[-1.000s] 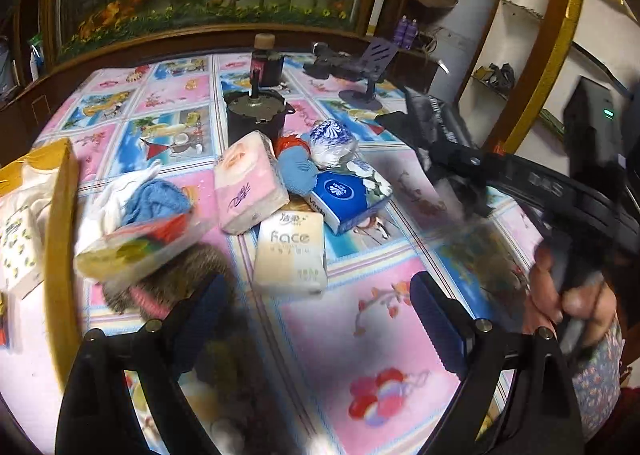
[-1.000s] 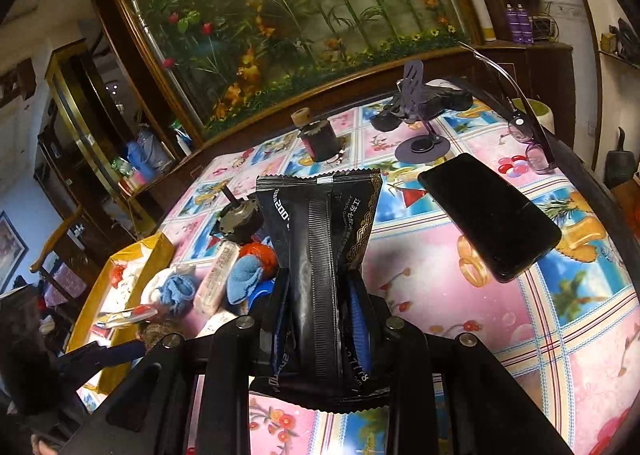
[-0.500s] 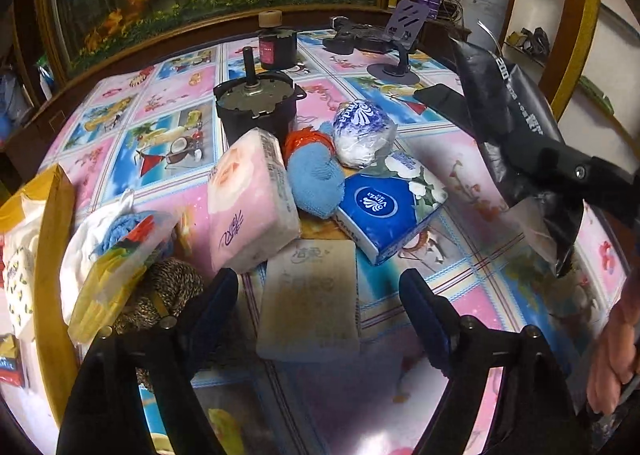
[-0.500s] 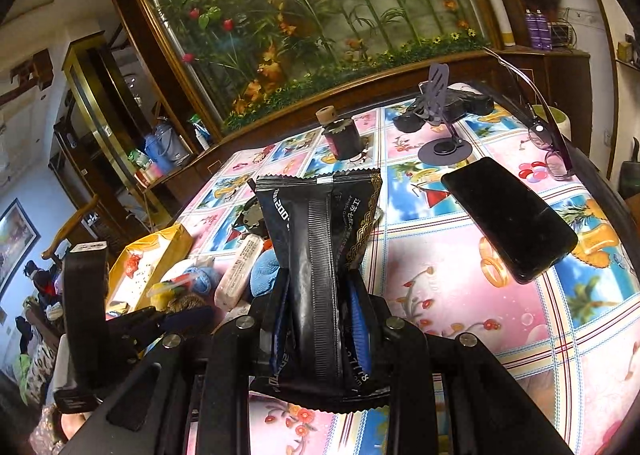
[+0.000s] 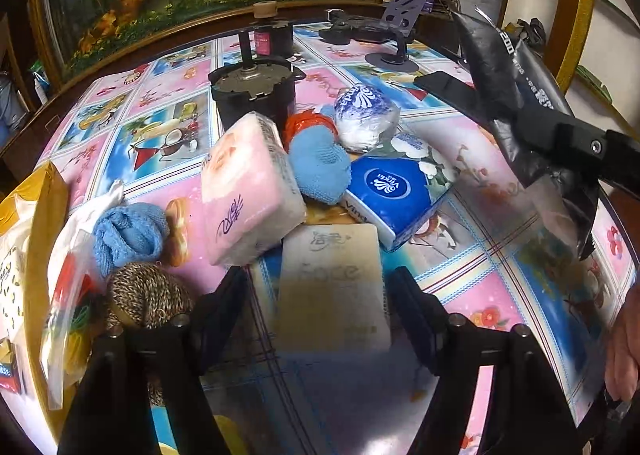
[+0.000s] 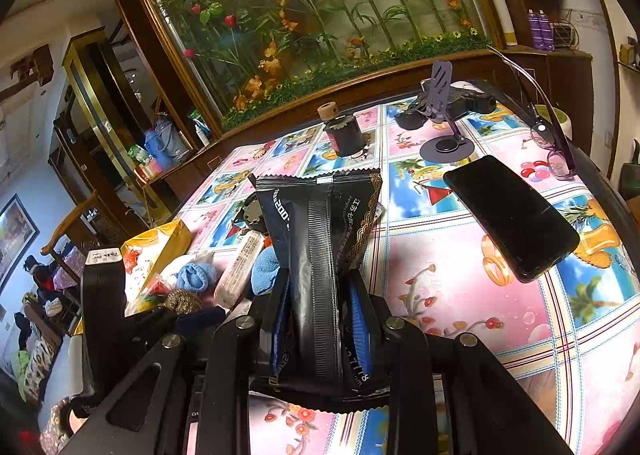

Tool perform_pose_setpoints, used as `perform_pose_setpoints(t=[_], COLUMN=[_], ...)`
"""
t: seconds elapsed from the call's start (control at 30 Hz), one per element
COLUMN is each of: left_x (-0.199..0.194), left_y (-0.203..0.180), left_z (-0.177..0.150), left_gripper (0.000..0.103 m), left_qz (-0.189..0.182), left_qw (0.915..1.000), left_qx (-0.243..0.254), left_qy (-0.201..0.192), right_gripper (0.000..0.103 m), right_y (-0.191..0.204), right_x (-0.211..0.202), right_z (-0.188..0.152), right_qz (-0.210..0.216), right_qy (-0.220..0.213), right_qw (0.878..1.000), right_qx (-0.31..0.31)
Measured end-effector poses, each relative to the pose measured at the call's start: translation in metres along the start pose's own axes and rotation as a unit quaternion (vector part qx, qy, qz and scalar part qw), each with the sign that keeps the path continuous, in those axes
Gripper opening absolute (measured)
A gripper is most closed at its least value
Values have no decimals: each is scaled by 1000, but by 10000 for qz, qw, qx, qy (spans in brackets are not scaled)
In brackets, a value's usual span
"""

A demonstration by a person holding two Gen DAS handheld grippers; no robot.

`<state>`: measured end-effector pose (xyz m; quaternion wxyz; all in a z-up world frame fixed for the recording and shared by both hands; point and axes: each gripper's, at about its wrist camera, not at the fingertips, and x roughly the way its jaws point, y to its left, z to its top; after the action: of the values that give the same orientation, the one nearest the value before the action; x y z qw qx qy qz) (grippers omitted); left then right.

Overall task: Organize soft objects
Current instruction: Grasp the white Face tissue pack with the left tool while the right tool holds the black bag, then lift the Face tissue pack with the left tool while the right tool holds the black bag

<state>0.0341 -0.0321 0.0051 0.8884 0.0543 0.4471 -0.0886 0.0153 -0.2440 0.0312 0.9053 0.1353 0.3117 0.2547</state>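
A heap of soft things lies on the patterned tablecloth (image 5: 480, 295). It holds a white tissue pack (image 5: 332, 279), a pink tissue pack (image 5: 248, 191), a blue Vinda pack (image 5: 394, 195), a blue sock (image 5: 320, 167) and a wrapped white roll (image 5: 364, 115). My left gripper (image 5: 316, 295) straddles the white pack. Its jaws are closing, with the fingers close beside the pack's two long edges and no squeeze showing. My right gripper (image 6: 320, 295) is shut on an upright black foil packet (image 6: 316, 223), which is held above the table at the right of the left wrist view, packet (image 5: 504, 87).
A black motor-like cylinder (image 5: 252, 95) stands behind the heap. A blue cloth (image 5: 128, 231), a brown knitted ball (image 5: 144, 295), a clear plastic bag (image 5: 68, 315) and a yellow bag (image 5: 44, 207) lie left. A phone (image 6: 508, 215), a phone stand (image 6: 444, 135) and glasses (image 6: 552, 151) sit far right.
My left gripper came down and forward over the white tissue pack, and its jaws narrowed around it. The right gripper kept still with the black packet.
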Motion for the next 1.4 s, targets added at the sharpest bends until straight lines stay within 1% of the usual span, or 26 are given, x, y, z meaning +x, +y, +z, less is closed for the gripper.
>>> perform_pose_setpoints(t=[0.03, 0.07, 0.1, 0.2, 0.27, 0.43, 0.53, 0.7, 0.8, 0.97, 1.03, 1.23, 1.3, 1.37, 1.4], left_x=[-1, -2, -2, -4, -9, -37, -47, -56, -59, -64, -65, -67, -67, -65, -65], left_y=[1, 1, 1, 2, 4, 2, 6, 24, 34, 44, 51, 74, 79, 79, 79], left_z=[0, -1, -1, -2, -1, 2, 4, 8, 10, 10, 9, 8, 7, 7, 7], left_gripper=[58, 49, 45, 44, 44, 44, 44, 45, 45, 45, 45, 45, 45, 45, 45], left_qz=[-31, -41, -40, -105, -294, -552, -617, -555, -411, -152, -161, -11, 6, 5, 1], left_qw=[10000, 10000, 10000, 9999, 9992, 9947, 9915, 9873, 9857, 9831, 9818, 9775, 9769, 9773, 9775], left_qx=[-22, -35, -37, -45, -142, -114, -197, -573, -698, -793, -897, -1241, -1293, -1303, -1300], left_qy=[-26, -49, -67, -109, -230, -861, -1126, -1374, -1476, -1646, -1666, -1704, -1701, -1672, -1659], right_gripper=[29, 29, 29, 29, 29, 29, 29, 29, 29, 29, 29, 29, 29, 29, 29], right_y=[0, 1, 0, 0, -1, 0, 2, 5, 11, 33, 47, 87, 92, 90, 88], right_x=[0, 0, 0, -1, -1, 0, -1, 3, 7, 25, 34, 57, 63, 70, 73], right_z=[0, 0, 0, 0, -1, -1, -2, -2, -1, 9, 15, 45, 46, 41, 37], right_qz=[7, 3, 1, -8, -26, -64, -79, -162, -167, 44, 93, 227, 276, 332, 286], right_qy=[0, 3, -3, -32, -36, -21, -33, 23, 65, 186, 140, -87, -131, -43, 20], right_qw=[10000, 10000, 10000, 10000, 10000, 10000, 10000, 9998, 9998, 9998, 9998, 9990, 9985, 9983, 9983], right_qx=[-9, -17, -15, 1, 7, 5, -10, -90, -133, -69, -135, -369, -452, -477, -517])
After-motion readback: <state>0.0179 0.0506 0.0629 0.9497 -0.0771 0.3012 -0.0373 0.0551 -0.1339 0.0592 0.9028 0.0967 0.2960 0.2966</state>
